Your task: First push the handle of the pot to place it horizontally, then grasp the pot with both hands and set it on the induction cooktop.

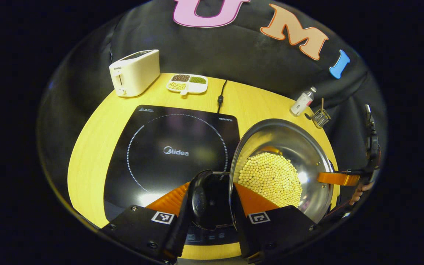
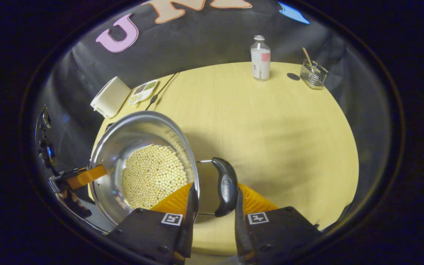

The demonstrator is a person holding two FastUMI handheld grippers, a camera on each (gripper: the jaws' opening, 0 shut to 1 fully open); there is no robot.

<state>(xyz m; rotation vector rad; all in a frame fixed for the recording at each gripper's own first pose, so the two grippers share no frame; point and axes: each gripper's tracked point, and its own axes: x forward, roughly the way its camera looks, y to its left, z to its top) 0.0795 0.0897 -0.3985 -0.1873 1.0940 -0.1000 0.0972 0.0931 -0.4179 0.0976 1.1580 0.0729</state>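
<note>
Your left gripper (image 1: 212, 184) ends in two wedge-shaped fingers with finely ribbed inner faces. Each sits on a black angular carrier block bearing a white square tag with a black coded pattern (image 1: 162, 217). Small round screws (image 1: 134, 208) dot the blocks' top faces. Your right gripper (image 2: 215, 186) is built the same way: ribbed wedge fingers, black blocks, one coded tag (image 2: 258, 218) apiece, and dark screws (image 2: 162, 249). Behind it, in the left gripper view, your hand (image 1: 361, 191) shows below a black frame (image 1: 372, 141).

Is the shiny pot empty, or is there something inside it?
Not empty. The pot holds a heap of small pale round beans covering its bottom, well below the rim.
</note>
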